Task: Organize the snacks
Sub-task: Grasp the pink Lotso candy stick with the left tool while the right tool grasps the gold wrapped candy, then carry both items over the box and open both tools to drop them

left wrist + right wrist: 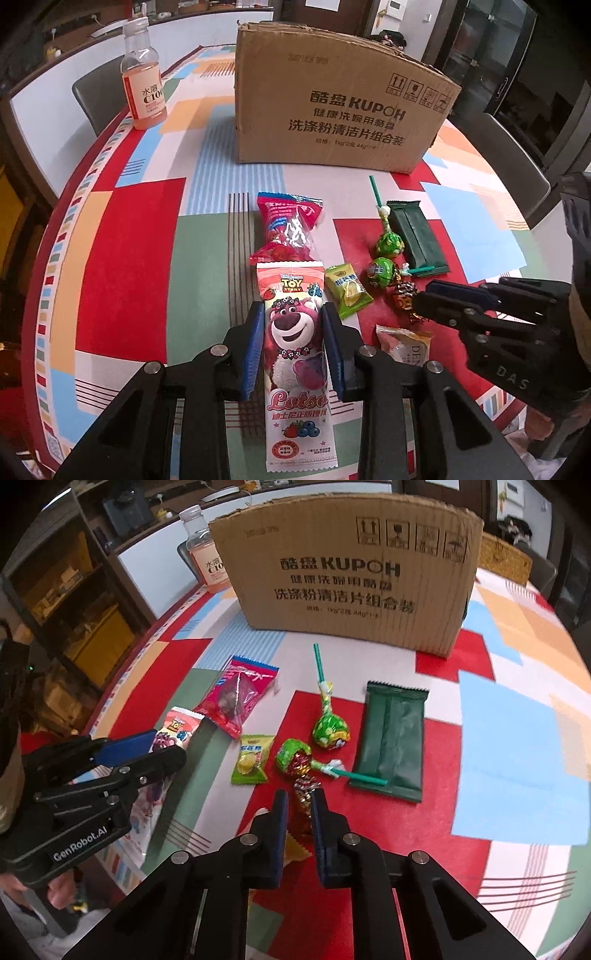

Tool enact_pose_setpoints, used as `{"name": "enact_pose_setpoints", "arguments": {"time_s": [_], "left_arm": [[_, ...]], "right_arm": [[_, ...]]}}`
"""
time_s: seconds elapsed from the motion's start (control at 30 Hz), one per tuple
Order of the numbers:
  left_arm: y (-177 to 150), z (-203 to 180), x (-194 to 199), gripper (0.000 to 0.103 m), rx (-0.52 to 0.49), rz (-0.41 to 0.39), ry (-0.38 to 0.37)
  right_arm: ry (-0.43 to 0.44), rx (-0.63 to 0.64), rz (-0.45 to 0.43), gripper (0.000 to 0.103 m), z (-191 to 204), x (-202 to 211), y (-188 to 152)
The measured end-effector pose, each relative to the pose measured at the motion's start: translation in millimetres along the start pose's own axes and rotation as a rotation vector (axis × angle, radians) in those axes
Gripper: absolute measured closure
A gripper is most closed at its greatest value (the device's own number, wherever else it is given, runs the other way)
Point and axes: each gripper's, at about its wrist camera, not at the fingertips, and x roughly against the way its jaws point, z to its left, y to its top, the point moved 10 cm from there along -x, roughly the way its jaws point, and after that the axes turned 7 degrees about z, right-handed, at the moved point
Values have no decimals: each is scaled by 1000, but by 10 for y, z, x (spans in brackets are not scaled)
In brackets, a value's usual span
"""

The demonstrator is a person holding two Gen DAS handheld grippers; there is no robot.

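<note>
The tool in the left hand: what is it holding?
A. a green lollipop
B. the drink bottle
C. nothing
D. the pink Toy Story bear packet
D: the left tool has its blue pads pressed on both sides of the pink Toy Story bear packet.

The tall clear plastic bottle of pink drink point(205, 550) is half hidden behind the brown cardboard box point(343, 583). The small beige snack packet point(404, 341) is partly covered, its print too small to read.
</note>
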Motion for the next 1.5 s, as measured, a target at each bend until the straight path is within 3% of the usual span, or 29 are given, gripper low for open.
{"name": "enact_pose_setpoints", "arguments": {"time_s": [0.13,0.5,0.6,0.9,1.5], "left_arm": [[-14,-2,-30,72,2,10,-3],[-17,-3,-79,72,2,22,-3],[-10,-15,-68,72,2,17,-6],[100,-84,135,72,-20,-38,-13],[840,-263,867,72,-93,-288,2]], "right_arm": [[-29,18,10,79,-10,-80,10],[-41,45,53,79,-14,-303,42],[-38,48,41,84,3,-271,51],[-31,35,-40,84,0,63,129],[-75,46,-319,84,-57,1034,796]]}}
